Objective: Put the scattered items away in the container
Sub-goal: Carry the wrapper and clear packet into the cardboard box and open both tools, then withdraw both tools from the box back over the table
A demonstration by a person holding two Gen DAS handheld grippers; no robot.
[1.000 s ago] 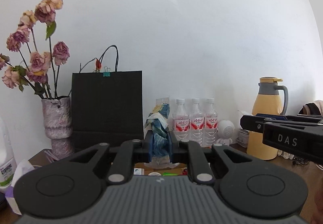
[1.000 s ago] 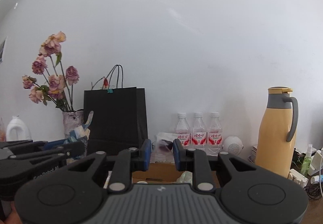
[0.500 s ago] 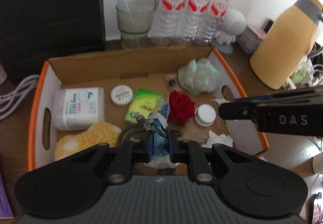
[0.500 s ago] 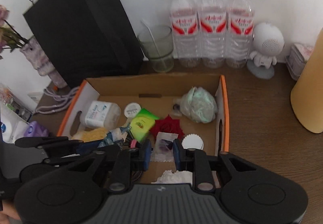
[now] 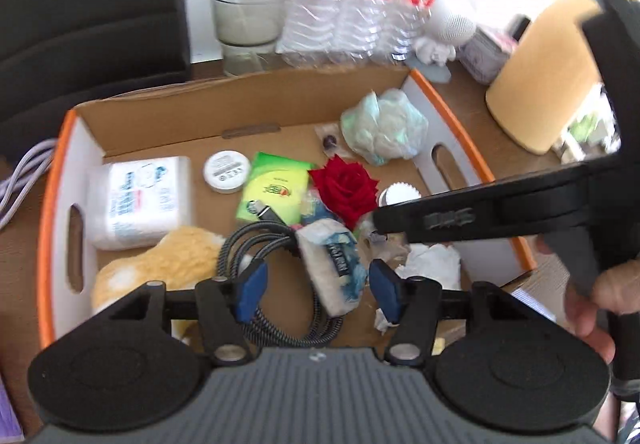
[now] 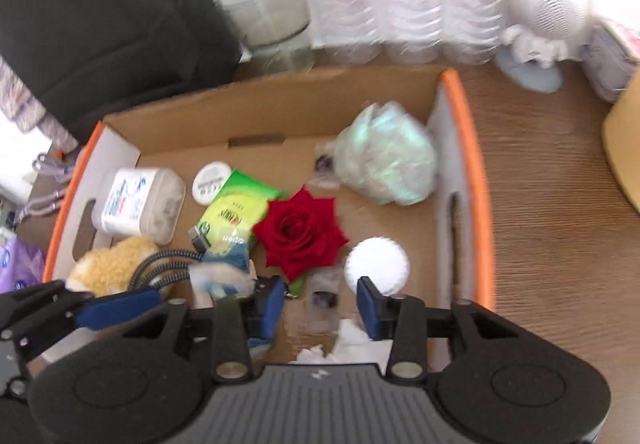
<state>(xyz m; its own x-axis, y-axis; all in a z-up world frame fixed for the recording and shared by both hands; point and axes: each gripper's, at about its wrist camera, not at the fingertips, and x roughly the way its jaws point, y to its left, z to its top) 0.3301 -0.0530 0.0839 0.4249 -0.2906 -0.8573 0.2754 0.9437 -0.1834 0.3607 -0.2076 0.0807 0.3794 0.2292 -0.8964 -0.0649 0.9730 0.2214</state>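
Both grippers are tilting down over the orange-rimmed cardboard box so their loads drop inside. The left gripper is opening its fingers, the crumpled blue-and-white wrapper lying loose between them above the braided black cable. The right gripper is also opening its fingers, a small clear packet between them, just beside the red rose.

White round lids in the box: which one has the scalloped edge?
The lid right of the rose, by the right gripper: scalloped lid. The labelled lid is smooth-rimmed.
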